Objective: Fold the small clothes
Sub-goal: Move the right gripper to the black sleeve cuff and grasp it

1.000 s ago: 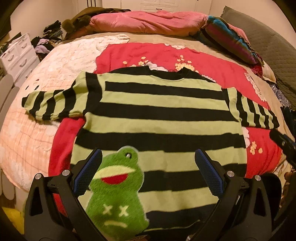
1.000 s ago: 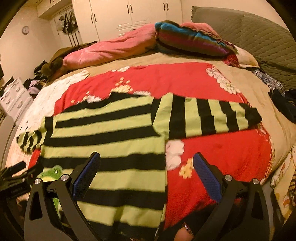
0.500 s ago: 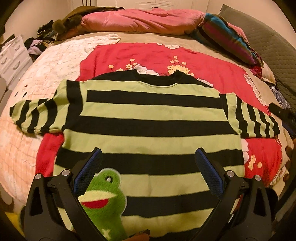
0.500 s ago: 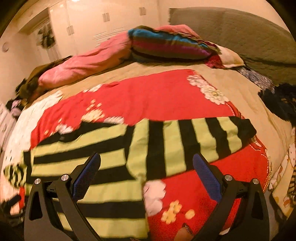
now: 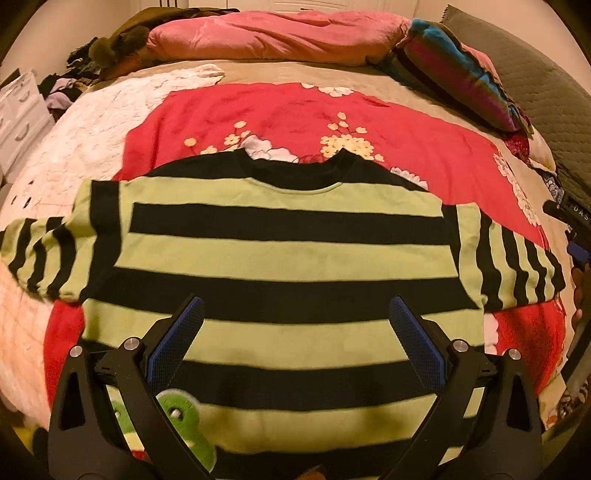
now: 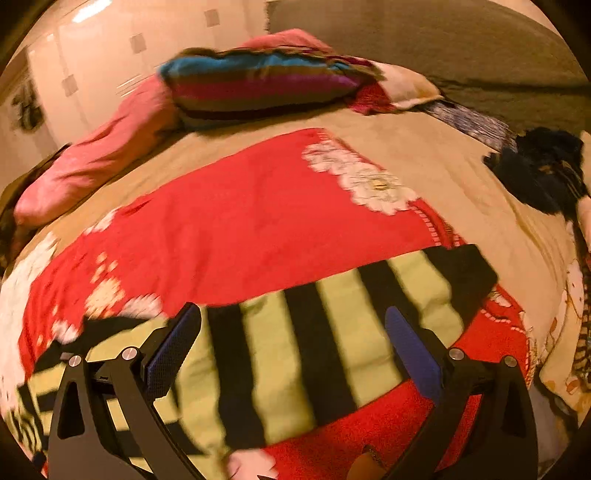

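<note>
A small green-and-black striped sweater (image 5: 280, 254) lies flat on the bed, front up, both sleeves spread out. A green frog patch (image 5: 177, 413) sits near its lower left hem. My left gripper (image 5: 293, 314) is open and empty above the sweater's lower body. My right gripper (image 6: 291, 325) is open and empty over the right sleeve (image 6: 332, 339), whose black cuff (image 6: 465, 269) points right. The right gripper also shows at the right edge of the left wrist view (image 5: 576, 236).
The bed has a red floral blanket (image 5: 295, 118) over a beige cover. A pink duvet (image 5: 273, 33) and a striped pillow (image 6: 266, 85) lie at the head. A dark garment (image 6: 543, 177) lies at the right. White drawers (image 5: 18, 114) stand at the left.
Both grippers moved forward over the sweater. The left one went up from the frog patch toward the body. The right one swung right onto the right sleeve. Both stayed open.
</note>
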The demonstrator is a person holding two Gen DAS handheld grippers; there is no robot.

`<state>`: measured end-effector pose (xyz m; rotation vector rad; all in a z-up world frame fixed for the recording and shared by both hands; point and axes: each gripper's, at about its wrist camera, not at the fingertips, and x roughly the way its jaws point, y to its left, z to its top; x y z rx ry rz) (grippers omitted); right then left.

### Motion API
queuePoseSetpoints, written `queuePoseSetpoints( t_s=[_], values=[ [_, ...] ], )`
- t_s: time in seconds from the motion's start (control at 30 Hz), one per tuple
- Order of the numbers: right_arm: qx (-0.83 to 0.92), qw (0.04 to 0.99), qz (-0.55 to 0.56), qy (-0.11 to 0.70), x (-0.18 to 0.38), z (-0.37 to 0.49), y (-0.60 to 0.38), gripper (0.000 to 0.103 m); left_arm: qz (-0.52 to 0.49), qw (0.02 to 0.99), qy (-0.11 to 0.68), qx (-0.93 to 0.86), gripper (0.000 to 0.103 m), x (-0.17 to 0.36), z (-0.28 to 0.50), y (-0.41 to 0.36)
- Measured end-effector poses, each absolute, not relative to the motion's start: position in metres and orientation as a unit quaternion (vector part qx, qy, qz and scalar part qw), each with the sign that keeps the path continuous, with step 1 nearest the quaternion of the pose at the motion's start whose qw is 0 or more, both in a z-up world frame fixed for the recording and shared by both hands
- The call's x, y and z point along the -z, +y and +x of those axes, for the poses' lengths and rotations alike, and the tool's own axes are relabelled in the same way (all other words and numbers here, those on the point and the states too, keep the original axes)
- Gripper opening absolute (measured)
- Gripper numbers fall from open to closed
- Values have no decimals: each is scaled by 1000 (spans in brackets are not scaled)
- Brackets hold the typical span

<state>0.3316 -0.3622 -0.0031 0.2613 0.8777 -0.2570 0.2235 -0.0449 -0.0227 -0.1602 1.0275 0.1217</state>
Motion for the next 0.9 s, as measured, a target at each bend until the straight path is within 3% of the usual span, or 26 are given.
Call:
queuePoseSetpoints(
  t_s=[0.33, 0.57, 0.9],
  values=[
    [198, 879, 142, 410, 27, 329, -447, 99, -70, 856, 510, -53, 94, 47, 256, -66],
    [270, 842, 251, 393, 59, 314, -522, 99, -55, 851, 519, -57, 94, 61, 255, -71],
    [301, 806, 319, 398, 96, 313, -557, 97, -48, 843, 532, -56, 94, 74, 248, -72]
  ],
)
